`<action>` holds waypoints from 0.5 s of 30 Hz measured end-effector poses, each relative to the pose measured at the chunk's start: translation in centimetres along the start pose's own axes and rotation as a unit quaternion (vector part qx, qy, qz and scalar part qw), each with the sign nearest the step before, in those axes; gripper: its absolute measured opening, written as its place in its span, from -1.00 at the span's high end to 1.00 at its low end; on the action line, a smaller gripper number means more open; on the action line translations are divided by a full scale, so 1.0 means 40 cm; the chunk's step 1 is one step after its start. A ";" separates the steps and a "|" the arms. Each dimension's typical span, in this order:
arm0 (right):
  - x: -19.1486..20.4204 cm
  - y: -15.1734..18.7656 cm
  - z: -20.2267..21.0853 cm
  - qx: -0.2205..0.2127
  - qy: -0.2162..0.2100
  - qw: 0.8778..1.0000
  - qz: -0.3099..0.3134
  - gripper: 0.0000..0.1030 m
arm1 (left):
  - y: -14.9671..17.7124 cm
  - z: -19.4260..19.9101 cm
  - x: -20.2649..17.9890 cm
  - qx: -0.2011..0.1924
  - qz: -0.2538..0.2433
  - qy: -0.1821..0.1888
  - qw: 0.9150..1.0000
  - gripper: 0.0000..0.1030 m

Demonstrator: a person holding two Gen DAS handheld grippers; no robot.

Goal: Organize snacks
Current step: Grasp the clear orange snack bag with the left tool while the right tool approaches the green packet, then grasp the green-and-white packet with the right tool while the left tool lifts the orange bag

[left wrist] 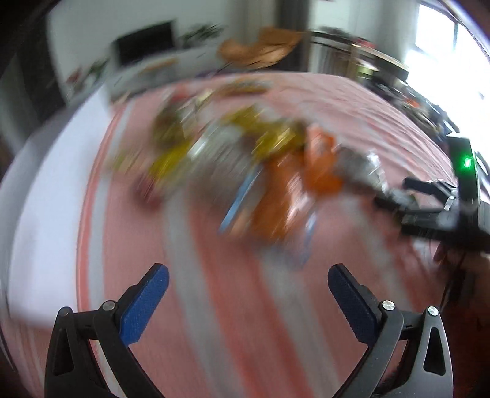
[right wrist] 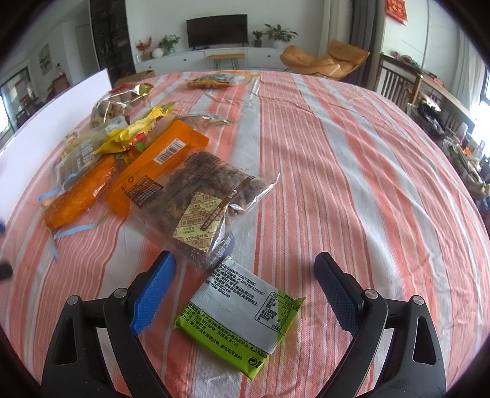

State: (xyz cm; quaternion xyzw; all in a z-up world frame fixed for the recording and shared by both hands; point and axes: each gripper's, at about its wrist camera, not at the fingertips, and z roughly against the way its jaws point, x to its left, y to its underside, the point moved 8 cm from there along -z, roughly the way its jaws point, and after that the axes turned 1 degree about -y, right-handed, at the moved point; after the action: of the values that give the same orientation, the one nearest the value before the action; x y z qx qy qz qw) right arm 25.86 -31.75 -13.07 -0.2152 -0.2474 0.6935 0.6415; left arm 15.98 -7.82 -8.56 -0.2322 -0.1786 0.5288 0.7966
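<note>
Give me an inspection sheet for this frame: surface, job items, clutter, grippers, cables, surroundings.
Surface: striped tablecloth, orange and grey.
Job's things: green packet lies flat between the right gripper's jaws, untouched; clear bag of brown snacks beyond; orange pouch and yellow wrapper in the heap at left.
Clutter: nothing seen.
Grippers: left gripper open, empty, view motion-blurred; right open.
Cables: nothing seen.
Surroundings: television, plants, orange chair.

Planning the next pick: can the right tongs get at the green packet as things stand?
Probably yes. The right tongs are open with the green packet lying flat on the striped cloth between the fingers. Nothing covers it; the clear nut bag lies just beyond.
</note>
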 end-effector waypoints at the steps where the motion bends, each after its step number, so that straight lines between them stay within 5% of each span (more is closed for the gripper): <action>1: -0.002 -0.001 0.001 0.000 0.000 1.000 0.000 -0.83 | -0.039 -0.026 -0.022 -0.001 -0.023 -0.003 1.000 -0.99; 3: 0.000 0.003 0.002 0.000 0.000 1.000 0.000 -0.83 | -0.081 -0.085 -0.047 0.016 -0.042 -0.005 0.999 -0.96; 4: -0.001 0.003 0.003 0.000 0.000 1.000 0.000 -0.83 | -0.090 -0.130 -0.056 0.037 -0.045 -0.007 0.998 -0.77; 5: 0.000 0.004 0.004 0.000 0.000 1.000 0.000 -0.83 | -0.088 -0.154 -0.063 0.051 -0.046 -0.008 0.998 -0.38; 6: 0.000 0.007 0.006 -0.001 0.000 1.000 -0.001 -0.83 | -0.083 -0.171 -0.067 0.061 -0.049 -0.014 0.997 -0.39; 8: 0.001 0.003 0.002 -0.001 -0.001 1.000 -0.001 -0.83 | -0.080 -0.152 -0.088 0.034 -0.069 -0.020 0.997 -0.10; 15: -0.001 0.001 0.000 -0.001 -0.001 1.000 -0.001 -0.83 | 0.097 -0.026 -0.099 0.072 -0.060 0.055 0.994 -0.13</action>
State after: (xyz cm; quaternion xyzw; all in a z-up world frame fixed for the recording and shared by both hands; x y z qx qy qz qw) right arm 25.85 -31.78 -13.10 -0.2153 -0.2490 0.6924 0.6420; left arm 12.08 -10.39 -11.75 -0.1915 -0.1095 0.4777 0.8504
